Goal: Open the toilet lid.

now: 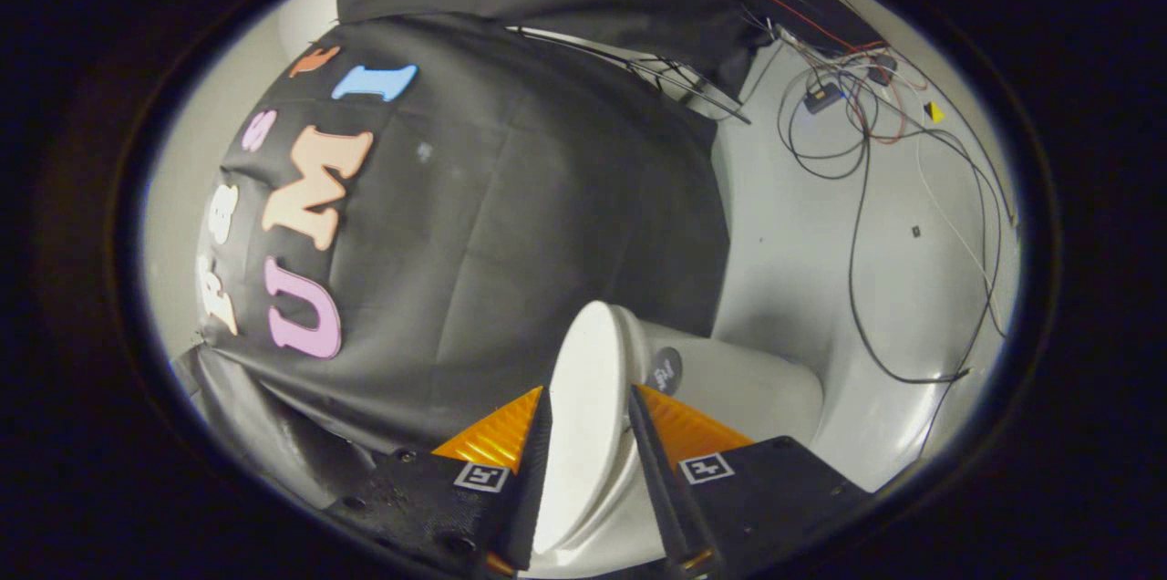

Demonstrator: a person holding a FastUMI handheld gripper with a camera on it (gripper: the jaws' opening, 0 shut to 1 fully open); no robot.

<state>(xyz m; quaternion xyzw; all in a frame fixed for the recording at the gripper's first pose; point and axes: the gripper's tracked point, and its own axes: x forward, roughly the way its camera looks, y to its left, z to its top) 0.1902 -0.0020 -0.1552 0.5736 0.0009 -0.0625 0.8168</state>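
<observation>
tool [588,402] clamping the white lid [588,361] edge between both fingers, tank [738,388] sitting beyond, cables [857,197] trailing on floor [793,233]

The lid [588,398] is plain glossy white, like the toilet [748,398] behind it, which carries a small dark round sticker [665,370]. The hand-held gripper [588,420] is black with orange ribbed fingers [497,434] and black-and-white square markers. Black, red and white wires [866,160] trail over the pale grey floor [802,233].
</observation>
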